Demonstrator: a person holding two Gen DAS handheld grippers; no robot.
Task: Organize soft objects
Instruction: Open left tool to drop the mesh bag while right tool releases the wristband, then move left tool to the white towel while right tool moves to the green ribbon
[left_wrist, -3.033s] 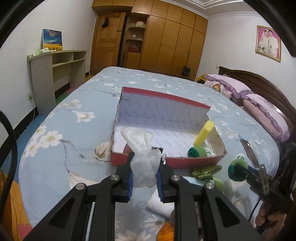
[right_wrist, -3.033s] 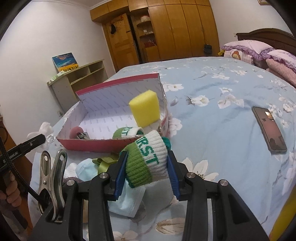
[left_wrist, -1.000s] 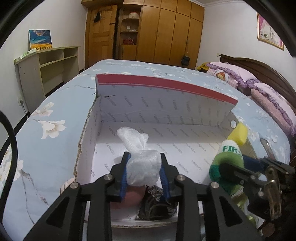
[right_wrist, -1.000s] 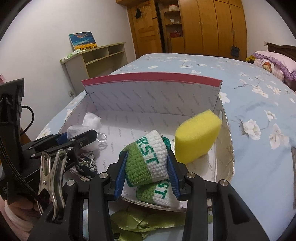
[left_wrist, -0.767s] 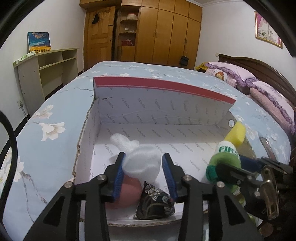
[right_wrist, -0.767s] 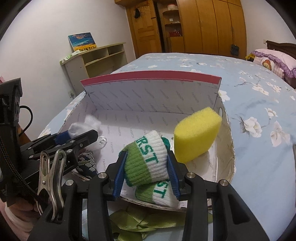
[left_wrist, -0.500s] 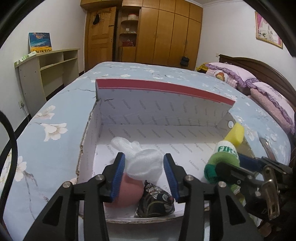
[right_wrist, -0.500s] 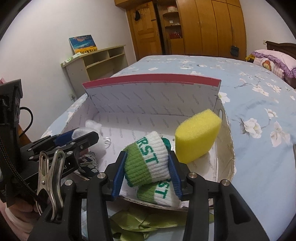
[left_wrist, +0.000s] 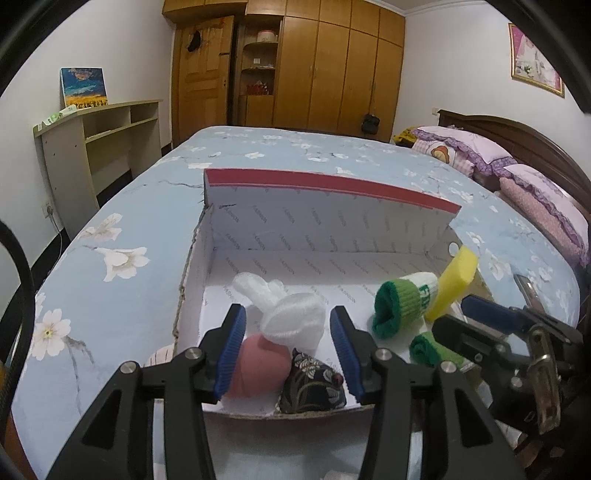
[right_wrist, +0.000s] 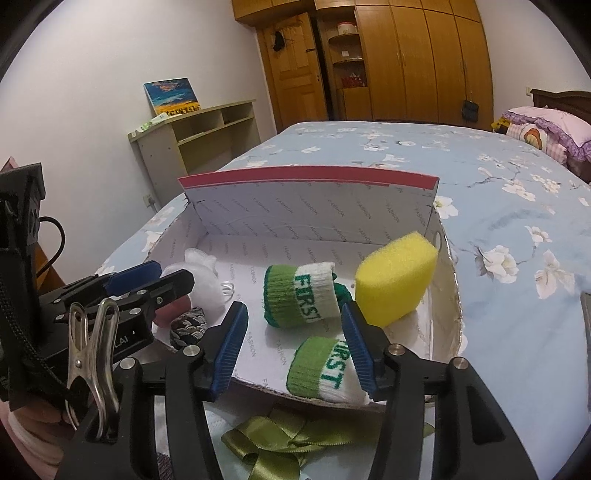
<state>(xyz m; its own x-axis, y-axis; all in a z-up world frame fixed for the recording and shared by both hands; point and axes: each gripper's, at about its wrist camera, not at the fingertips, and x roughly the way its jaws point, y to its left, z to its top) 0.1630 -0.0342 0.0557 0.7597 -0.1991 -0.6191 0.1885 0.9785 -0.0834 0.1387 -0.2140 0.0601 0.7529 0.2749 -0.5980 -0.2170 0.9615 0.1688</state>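
A red-rimmed cardboard box (left_wrist: 332, 229) (right_wrist: 306, 206) lies open on the bed. In it, a white mesh pouch (left_wrist: 291, 321) (right_wrist: 201, 271) rests on a pink ball (left_wrist: 258, 365) beside a dark patterned pouch (left_wrist: 314, 384) (right_wrist: 188, 325). My left gripper (left_wrist: 286, 349) (right_wrist: 149, 277) straddles the white pouch with jaws opening, pads off it. Two green-and-white "FIRST" sock rolls (right_wrist: 301, 293) (right_wrist: 325, 369) and a yellow sponge (right_wrist: 393, 273) (left_wrist: 452, 280) lie at the right end. My right gripper (right_wrist: 293, 347) (left_wrist: 465, 317) hovers over them, jaws opening, nothing pressed between the pads.
An olive-green ribbon (right_wrist: 291, 443) and pale cloth lie on the blue floral bedspread (left_wrist: 122, 258) in front of the box. Pink pillows (left_wrist: 517, 173) and a dark headboard stand at the right. A beige shelf unit (left_wrist: 96, 147) is at the left wall.
Both grippers have opened. The white mesh pouch has dropped from the left gripper onto the pink ball, and the sock roll has fallen from the right gripper into the box.
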